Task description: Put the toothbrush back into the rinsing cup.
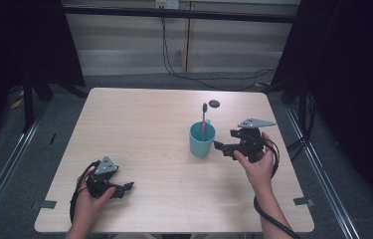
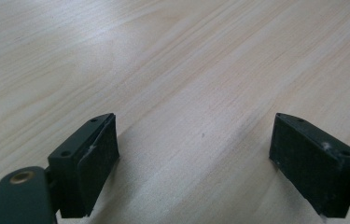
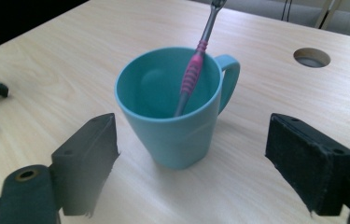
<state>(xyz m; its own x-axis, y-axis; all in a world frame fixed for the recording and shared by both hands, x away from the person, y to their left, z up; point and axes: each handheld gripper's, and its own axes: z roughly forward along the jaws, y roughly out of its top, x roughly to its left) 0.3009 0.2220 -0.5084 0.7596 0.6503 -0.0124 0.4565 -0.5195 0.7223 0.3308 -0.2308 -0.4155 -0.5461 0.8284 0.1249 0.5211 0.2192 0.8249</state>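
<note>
A teal cup [image 1: 202,140] with a handle stands upright on the wooden table [image 1: 149,124], right of centre. A pink and grey toothbrush [image 1: 204,119] leans inside it, head up. My right gripper [image 1: 222,149] is just to the right of the cup, open and pointing at it without touching. In the right gripper view the cup [image 3: 177,116] and toothbrush [image 3: 193,70] stand just beyond the wide-apart jaws of the right gripper [image 3: 191,140]. My left gripper [image 1: 124,189] rests near the front left of the table. It is open, and the left gripper [image 2: 193,140] has bare wood between its jaws.
A round hole [image 1: 214,103] is cut in the tabletop behind the cup, and the hole [image 3: 311,57] sits at the upper right in the right gripper view. Black cables [image 1: 214,79] lie on the floor past the far edge. Dark frames stand on both sides.
</note>
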